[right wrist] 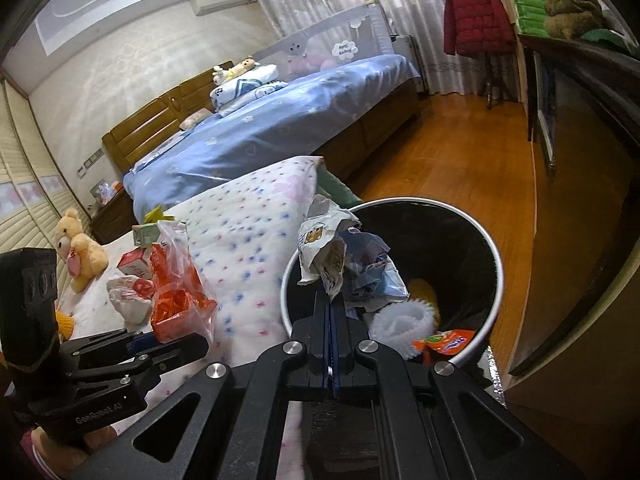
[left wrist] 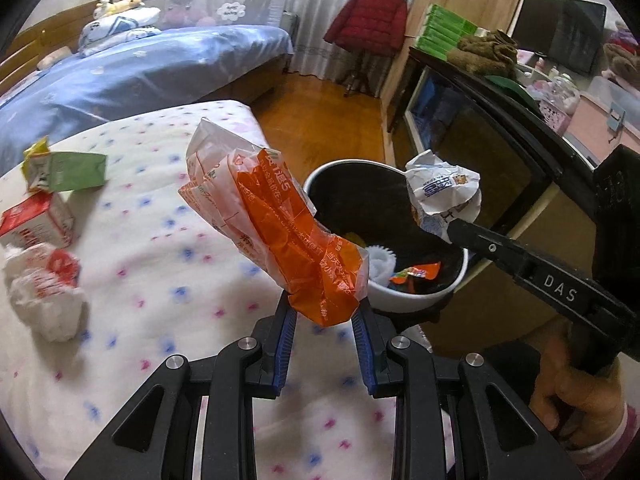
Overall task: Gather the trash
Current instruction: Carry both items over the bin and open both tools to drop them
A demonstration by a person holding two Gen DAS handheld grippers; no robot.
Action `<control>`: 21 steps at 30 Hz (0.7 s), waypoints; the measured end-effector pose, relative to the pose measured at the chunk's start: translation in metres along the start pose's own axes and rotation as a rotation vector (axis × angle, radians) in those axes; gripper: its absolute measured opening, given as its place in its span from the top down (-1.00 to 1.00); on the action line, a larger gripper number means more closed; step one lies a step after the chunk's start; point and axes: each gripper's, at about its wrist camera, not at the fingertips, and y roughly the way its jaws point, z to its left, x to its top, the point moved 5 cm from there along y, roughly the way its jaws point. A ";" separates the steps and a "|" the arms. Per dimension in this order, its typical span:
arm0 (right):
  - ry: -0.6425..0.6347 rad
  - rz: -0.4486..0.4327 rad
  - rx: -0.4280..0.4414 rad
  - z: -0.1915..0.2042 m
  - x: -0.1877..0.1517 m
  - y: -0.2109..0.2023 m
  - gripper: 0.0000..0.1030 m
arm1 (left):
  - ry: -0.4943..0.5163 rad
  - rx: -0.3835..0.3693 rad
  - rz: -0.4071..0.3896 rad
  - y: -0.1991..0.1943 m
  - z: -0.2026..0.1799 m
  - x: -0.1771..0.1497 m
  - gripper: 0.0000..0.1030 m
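Note:
My left gripper (left wrist: 324,312) is shut on the lower end of an orange and white plastic bag (left wrist: 276,216), which stands up over the dotted quilt just left of the bin. The right wrist view shows that bag (right wrist: 176,292) and gripper (right wrist: 188,340) at the left. My right gripper (right wrist: 330,300) is shut on a crumpled white and blue wrapper (right wrist: 340,256) and holds it over the near rim of the round white bin (right wrist: 496,264). From the left wrist view the wrapper (left wrist: 444,188) hangs above the bin (left wrist: 400,304), pinched by the right gripper (left wrist: 450,228).
A green carton (left wrist: 68,172), a red and white carton (left wrist: 36,224) and a crumpled white and red bag (left wrist: 44,292) lie on the quilt at the left. The bin holds a white foam net (right wrist: 400,320) and an orange wrapper (right wrist: 444,340). A dark cabinet (left wrist: 500,152) stands right of the bin.

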 end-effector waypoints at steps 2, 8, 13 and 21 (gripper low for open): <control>0.007 0.000 -0.007 -0.005 0.000 0.000 1.00 | 0.012 -0.005 0.005 0.005 -0.003 0.003 0.48; 0.024 0.000 -0.018 -0.017 0.003 0.001 1.00 | 0.040 -0.015 0.024 0.022 -0.017 0.010 0.48; 0.045 0.000 -0.025 -0.026 0.006 0.002 1.00 | 0.054 -0.025 0.037 0.032 -0.025 0.013 0.48; 0.050 0.010 -0.043 -0.036 0.008 0.007 1.00 | 0.069 -0.037 0.061 0.048 -0.034 0.021 0.48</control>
